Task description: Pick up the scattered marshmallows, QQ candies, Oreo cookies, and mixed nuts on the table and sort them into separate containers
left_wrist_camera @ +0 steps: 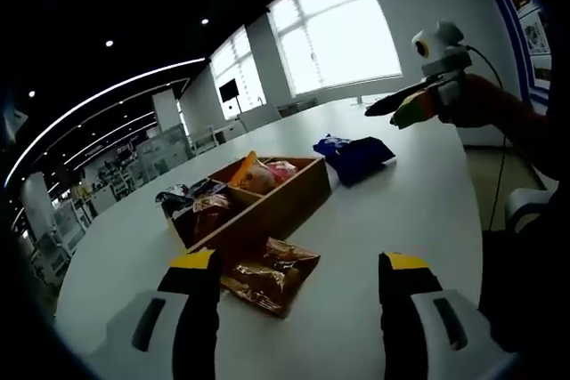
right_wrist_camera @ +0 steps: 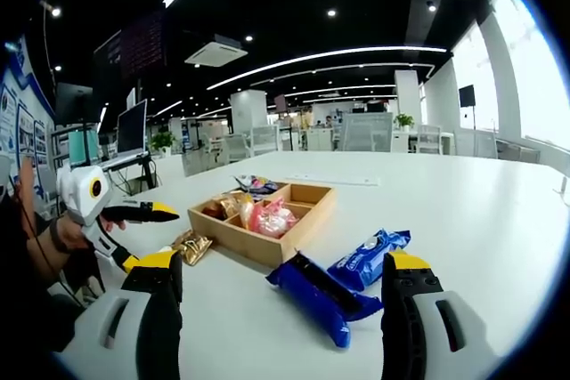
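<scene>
Hovering with jaws spread and empty, the right hand-held gripper point(right_wrist_camera: 280, 309) frames two blue Oreo packets point(right_wrist_camera: 343, 282) at twelve o'clock on the surface point(right_wrist_camera: 445, 211), likely for pickup, while the left hand-held gripper point(left_wrist_camera: 298, 304), likewise open, waits beside the wooden tray point(left_wrist_camera: 267, 202).

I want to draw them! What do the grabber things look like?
Each hand-held gripper has two black jaws with yellow tips and pale grey bodies: the left hand-held gripper and the right hand-held gripper. A thin dark cable hangs beside the right one.
</scene>
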### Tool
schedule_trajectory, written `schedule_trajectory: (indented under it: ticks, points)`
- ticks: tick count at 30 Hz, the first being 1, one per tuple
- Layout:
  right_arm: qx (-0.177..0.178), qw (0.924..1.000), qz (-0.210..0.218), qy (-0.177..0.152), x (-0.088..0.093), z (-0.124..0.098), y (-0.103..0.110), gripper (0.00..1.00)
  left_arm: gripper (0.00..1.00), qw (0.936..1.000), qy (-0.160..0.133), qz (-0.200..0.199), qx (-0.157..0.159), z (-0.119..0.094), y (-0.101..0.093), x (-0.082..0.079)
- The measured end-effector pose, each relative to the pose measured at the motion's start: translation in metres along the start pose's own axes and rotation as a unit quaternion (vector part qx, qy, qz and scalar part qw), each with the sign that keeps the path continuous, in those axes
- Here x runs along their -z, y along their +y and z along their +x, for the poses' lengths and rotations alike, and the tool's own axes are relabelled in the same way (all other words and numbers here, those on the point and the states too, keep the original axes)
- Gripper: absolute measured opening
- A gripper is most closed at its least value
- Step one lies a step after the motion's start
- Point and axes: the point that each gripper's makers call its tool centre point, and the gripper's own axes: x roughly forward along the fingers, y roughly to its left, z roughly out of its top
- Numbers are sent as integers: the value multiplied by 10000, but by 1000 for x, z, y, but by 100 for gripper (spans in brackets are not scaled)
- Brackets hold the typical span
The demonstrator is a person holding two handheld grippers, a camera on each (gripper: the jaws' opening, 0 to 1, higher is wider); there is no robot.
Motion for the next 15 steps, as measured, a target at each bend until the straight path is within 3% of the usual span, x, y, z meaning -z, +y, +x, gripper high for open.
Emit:
schedule_trajectory:
  ticks: [9,13,15]
  points:
    - [10,10000,-5,7,0,0,-1,89,72,9998,27,186,-81,4,4,-2]
    - [-6,10000,-26,14,0,1,0,88,53,9997,33,246,-77,7,8,1]
    - [-6,10000,-29,35,1,1,0,88,51,9995,76,286,-137,8,13,4]
